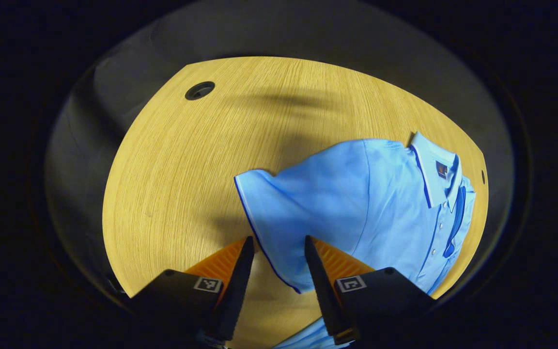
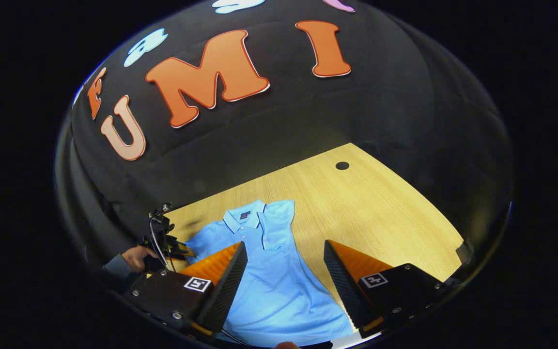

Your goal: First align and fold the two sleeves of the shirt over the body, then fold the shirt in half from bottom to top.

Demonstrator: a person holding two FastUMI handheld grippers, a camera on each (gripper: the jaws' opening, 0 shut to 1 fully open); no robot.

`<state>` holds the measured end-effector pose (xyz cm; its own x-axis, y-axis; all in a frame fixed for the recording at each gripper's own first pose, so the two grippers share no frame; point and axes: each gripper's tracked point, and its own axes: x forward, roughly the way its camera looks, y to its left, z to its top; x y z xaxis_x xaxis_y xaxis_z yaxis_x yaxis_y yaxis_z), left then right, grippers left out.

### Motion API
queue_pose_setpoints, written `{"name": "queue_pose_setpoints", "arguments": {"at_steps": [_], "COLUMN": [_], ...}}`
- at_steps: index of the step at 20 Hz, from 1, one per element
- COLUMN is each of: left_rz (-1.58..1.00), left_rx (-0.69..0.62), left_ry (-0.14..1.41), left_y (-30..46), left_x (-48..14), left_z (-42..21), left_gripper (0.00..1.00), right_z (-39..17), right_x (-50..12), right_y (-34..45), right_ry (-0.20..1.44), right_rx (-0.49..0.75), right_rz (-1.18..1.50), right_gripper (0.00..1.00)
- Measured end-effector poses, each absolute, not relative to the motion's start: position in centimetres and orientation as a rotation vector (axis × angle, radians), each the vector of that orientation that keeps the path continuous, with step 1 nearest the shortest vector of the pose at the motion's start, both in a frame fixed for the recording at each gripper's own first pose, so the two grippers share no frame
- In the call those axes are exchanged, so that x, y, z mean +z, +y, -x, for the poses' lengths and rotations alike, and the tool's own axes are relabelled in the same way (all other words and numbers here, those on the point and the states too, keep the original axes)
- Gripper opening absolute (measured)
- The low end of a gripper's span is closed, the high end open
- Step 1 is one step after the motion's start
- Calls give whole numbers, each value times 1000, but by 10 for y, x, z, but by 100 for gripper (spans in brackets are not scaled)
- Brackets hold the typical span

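Black cloth walls close off the booth behind a light wood-grain bench, which carries a round dark cable hole near its far corner. On the bench lies a light blue short-sleeved polo shirt with darker blue piping, front side up, its collar and buttoned placket visible. In the left gripper view, one sleeve lies spread out to the side of the shirt body, its piped cuff edge running down between the fingers of the left claw. That claw stands spread, hovering above the cuff; whether its fingertips touch the fabric cannot be told. In the right gripper view, the shirt lies with its collar toward the wall and its hem toward the camera. The sleeve on that side lies folded in over the chest, beside the placket. The right claw hangs spread above the shirt body, gripping nothing. At the left of this view, a person's hand in a dark sleeve holds the other gripper near the shirt's outstretched sleeve.
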<state>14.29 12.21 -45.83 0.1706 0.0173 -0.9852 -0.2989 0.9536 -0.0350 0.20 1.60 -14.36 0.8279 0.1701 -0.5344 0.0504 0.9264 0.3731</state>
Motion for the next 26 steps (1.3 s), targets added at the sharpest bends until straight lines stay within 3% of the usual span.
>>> {"name": "queue_pose_setpoints", "arguments": {"at_steps": [1, 4, 6, 23, 26], "left_rz": [244, 283, 305, 145, 201], "left_rx": [226, 207, 151, -212, -307], "left_ry": [1379, 1356, 1350, 1142, 1134], "left_y": [118, 105, 93, -18, -50], "left_x": [-458, -459, -453, -375, -370], "left_z": [-145, -149, -149, -201, -200], "left_gripper": [65, 15, 11, 11, 17], "right_z": [-1, 7, 11, 50, 60], "right_x": [-144, -150, -151, -162, -167], "right_y": [15, -1, -10, -14, -11], "right_ry": [592, 592, 592, 627, 633], "right_rx": [68, 40, 26, 6, -17], "right_rz": [-394, -351, -320, -328, -332], "right_gripper": [96, 97, 97, 97, 96]}}
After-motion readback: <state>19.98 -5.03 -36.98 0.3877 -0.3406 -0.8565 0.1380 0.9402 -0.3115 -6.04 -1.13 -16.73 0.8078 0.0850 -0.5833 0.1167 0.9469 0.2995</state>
